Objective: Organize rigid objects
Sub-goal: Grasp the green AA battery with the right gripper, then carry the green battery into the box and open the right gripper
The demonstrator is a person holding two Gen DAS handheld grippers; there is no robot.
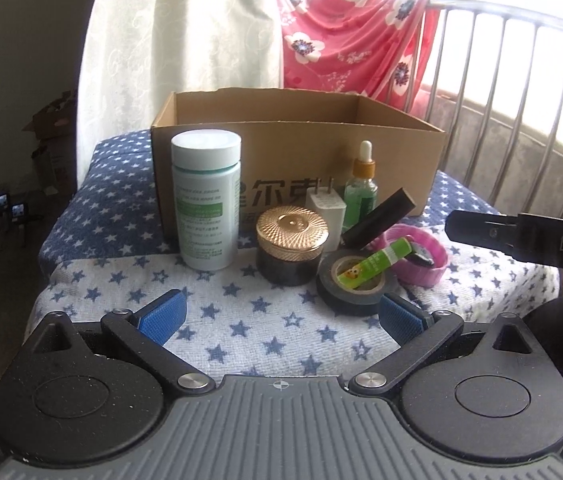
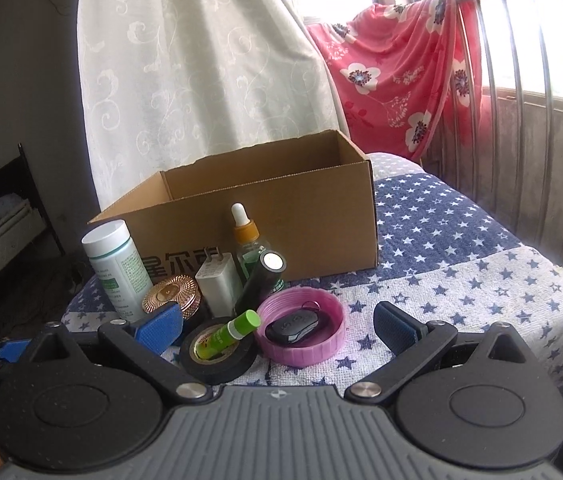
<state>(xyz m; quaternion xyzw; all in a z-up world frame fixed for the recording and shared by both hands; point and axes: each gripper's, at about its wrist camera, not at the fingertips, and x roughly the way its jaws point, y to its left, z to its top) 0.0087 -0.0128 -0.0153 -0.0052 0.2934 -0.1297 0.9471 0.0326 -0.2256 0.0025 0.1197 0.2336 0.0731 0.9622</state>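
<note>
An open cardboard box (image 1: pixel 393 160) (image 2: pixel 321 216) stands on a star-patterned cloth. In front of it cluster a white bottle (image 1: pixel 205 200) (image 2: pixel 115 264), a gold-lidded dark jar (image 1: pixel 291 244) (image 2: pixel 171 298), a white charger plug (image 1: pixel 325 208) (image 2: pixel 217 284), a green dropper bottle (image 1: pixel 361 188) (image 2: pixel 247 244), a black tube (image 1: pixel 377 220) (image 2: pixel 261 284), a black tape roll (image 1: pixel 355 284) (image 2: pixel 217 354) holding a green lip balm (image 1: pixel 377 262) (image 2: pixel 229 332), and a pink lid (image 1: pixel 421 256) (image 2: pixel 301 332) holding a black key fob (image 2: pixel 293 326). My left gripper (image 1: pixel 281 316) is open, short of the jar. My right gripper (image 2: pixel 277 324) is open around the tape roll and pink lid.
A metal railing (image 1: pixel 521 100) (image 2: pixel 529 60) draped with a red floral cloth (image 1: pixel 353 44) (image 2: pixel 397 76) runs along the right. A white curtain (image 1: pixel 169 48) (image 2: pixel 201 72) hangs behind the box. The right gripper's black body (image 1: pixel 521 236) reaches in from the right of the left wrist view.
</note>
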